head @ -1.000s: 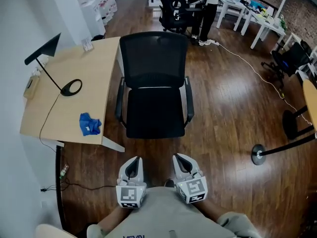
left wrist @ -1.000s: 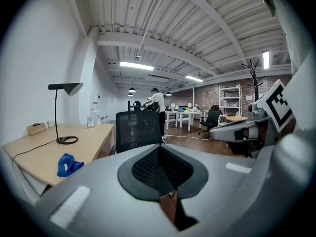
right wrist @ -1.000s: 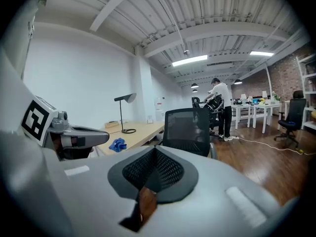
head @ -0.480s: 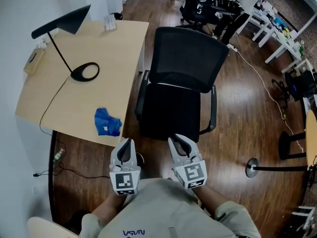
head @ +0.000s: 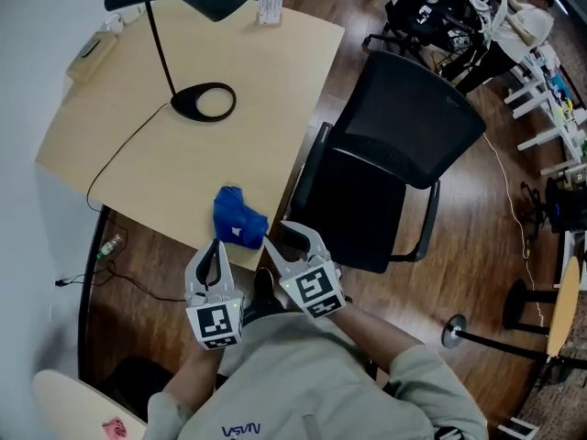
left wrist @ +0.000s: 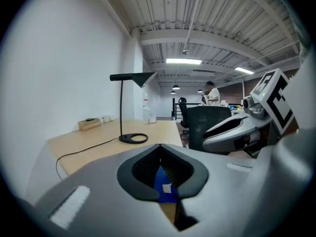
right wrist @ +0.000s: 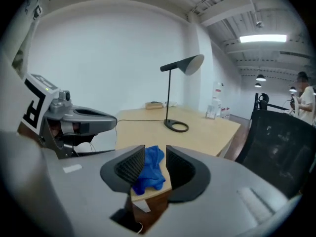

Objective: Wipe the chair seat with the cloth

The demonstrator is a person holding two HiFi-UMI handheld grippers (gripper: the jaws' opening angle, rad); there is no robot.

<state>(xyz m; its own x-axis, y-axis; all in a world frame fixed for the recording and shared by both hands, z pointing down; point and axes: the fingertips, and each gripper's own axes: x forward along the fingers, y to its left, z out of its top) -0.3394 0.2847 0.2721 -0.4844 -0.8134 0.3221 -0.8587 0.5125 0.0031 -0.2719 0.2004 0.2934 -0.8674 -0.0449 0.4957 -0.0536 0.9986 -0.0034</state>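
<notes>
A crumpled blue cloth (head: 237,218) lies on the near corner of the wooden desk (head: 156,168). The black office chair (head: 415,122) stands to the right of the desk, its seat (head: 367,214) bare. My left gripper (head: 216,250) hangs just below the cloth, jaws shut with tips touching (left wrist: 159,147); the cloth (left wrist: 163,186) shows beyond them. My right gripper (head: 295,238) is at the desk corner, right of the cloth. Its jaws (right wrist: 155,157) have just been opening and stand apart. The cloth (right wrist: 150,168) shows in the gap, lying ahead on the desk, not pressed.
A black desk lamp (head: 206,101) with a cable stands on the desk, and a small box (head: 92,46) sits at its far left corner. A post's round base (head: 451,330) stands on the wood floor to the right. More chairs and white tables (head: 541,62) are at the back right.
Both grippers moved left from in front of the chair to the desk's near corner by the cloth. The right jaws have opened. The head view swung toward the desk.
</notes>
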